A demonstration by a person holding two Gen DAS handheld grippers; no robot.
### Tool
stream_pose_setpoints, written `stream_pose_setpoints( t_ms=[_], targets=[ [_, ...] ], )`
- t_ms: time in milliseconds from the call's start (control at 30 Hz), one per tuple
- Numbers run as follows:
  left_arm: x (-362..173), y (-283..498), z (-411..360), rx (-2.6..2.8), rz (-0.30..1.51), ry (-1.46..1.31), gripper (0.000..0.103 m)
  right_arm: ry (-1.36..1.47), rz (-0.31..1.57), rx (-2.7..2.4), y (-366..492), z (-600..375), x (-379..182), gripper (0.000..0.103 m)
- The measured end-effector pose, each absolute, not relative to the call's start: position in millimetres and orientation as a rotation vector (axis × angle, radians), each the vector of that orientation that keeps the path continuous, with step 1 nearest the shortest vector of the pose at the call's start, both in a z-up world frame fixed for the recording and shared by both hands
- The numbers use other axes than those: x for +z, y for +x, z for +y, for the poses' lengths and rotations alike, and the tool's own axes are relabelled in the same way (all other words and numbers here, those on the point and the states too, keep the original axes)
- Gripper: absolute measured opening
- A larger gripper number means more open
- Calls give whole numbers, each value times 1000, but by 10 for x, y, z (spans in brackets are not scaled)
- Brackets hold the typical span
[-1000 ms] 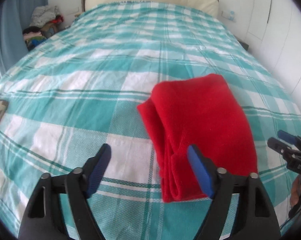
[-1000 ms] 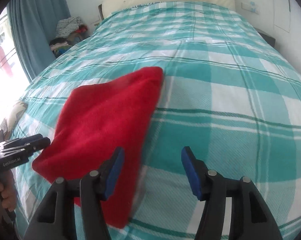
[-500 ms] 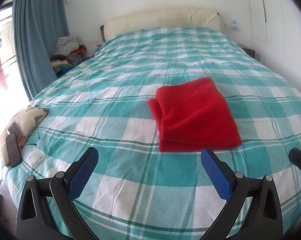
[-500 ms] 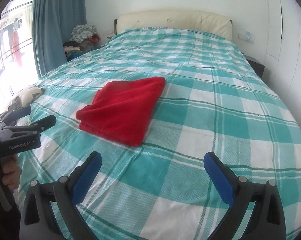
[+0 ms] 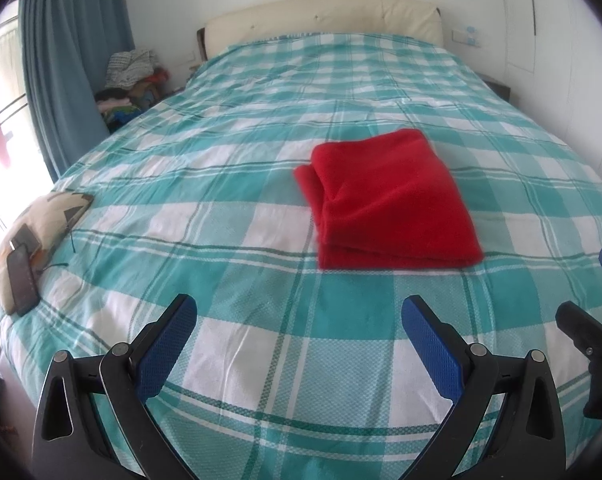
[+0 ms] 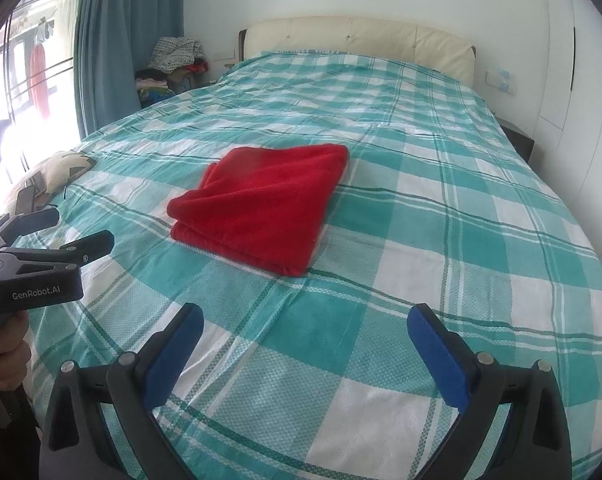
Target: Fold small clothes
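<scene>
A red fleece garment (image 5: 385, 200) lies folded into a neat rectangle on the teal-and-white checked bed cover (image 5: 221, 184); the right wrist view shows the same garment (image 6: 261, 204) left of centre. My left gripper (image 5: 299, 324) hangs open over the near part of the bed, well short of the garment, nothing between its blue pads. My right gripper (image 6: 305, 340) is open wide too, over bare cover in front of the garment. In the right wrist view the left gripper (image 6: 57, 236) shows at the left edge, held by a hand (image 6: 5, 356).
A patterned cushion (image 5: 41, 224) with a dark phone (image 5: 21, 276) on it lies at the bed's left edge. A pile of clothes (image 5: 133, 80) sits by the blue curtain (image 5: 69, 60). The cream headboard (image 5: 321, 16) is at the far end, white cupboards (image 6: 581, 80) to the right.
Both grippers have drawn back from the red garment toward the foot of the bed, and both have opened wider. The folded garment has stayed where it lay.
</scene>
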State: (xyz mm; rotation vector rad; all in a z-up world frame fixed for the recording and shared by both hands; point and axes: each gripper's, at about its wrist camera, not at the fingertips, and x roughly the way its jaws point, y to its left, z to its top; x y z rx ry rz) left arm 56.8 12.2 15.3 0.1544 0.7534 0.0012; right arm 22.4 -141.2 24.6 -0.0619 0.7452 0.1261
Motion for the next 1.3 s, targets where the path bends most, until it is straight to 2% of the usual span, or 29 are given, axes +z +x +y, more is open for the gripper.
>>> stream_pose_setpoints(
  t_ms=[400,667,1100,1300],
  targets=[
    [120,563,67,-14,766,188,103,-32,791,130,231,-1388,250,101],
    [65,632,124,-65,833,110,103,-33,791,132,214,-1341,313,102],
    [121,588,102,-49,809,131,103,28,829,116,263,-1472,271,102],
    [203,566,107,-57,785,126,103,-49,794,114,230,-1372,300,102]
  ],
)
